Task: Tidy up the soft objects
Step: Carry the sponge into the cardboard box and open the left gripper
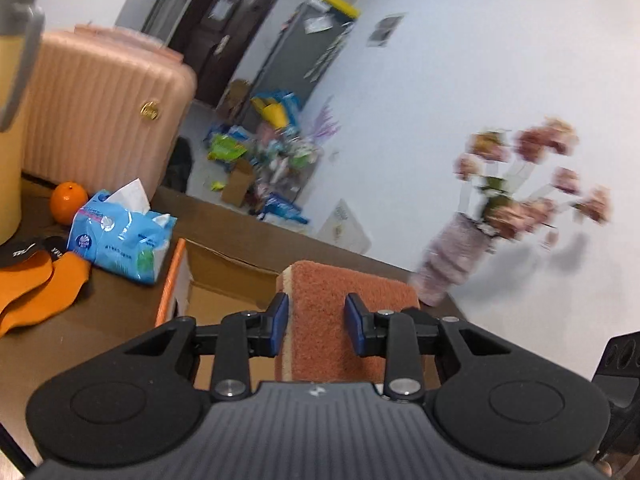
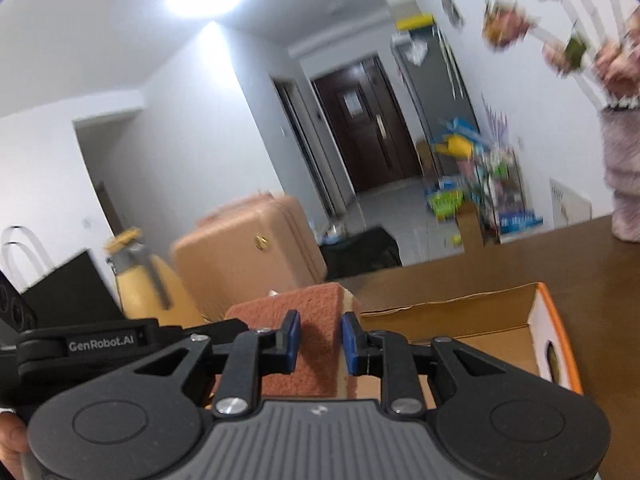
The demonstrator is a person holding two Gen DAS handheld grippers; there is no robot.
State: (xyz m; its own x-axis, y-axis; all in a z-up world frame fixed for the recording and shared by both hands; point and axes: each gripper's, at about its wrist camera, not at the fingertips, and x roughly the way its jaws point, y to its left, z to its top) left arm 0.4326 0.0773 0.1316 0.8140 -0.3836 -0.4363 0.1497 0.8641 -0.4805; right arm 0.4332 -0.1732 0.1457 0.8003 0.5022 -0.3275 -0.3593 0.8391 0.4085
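**Left wrist view: one sponge, two grips, over the box**

My left gripper (image 1: pixel 316 322) and right gripper (image 2: pixel 319 340) each pinch the rust-coloured sponge (image 1: pixel 344 300), held above the open cardboard box (image 2: pixel 520 320). If my hands pull unevenly, it could slip out and miss.

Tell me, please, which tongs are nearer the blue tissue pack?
Left. The left tongs are to the right of the tissue pack; the right tongs are farther right, beyond them.

Rust-orange scouring sponge (image 1: pixel 344 316) with pale yellow foam side, held up between blue pads, above open cardboard box (image 2: pixel 496 320) with orange edge; sponge in right view (image 2: pixel 316 328) likewise.
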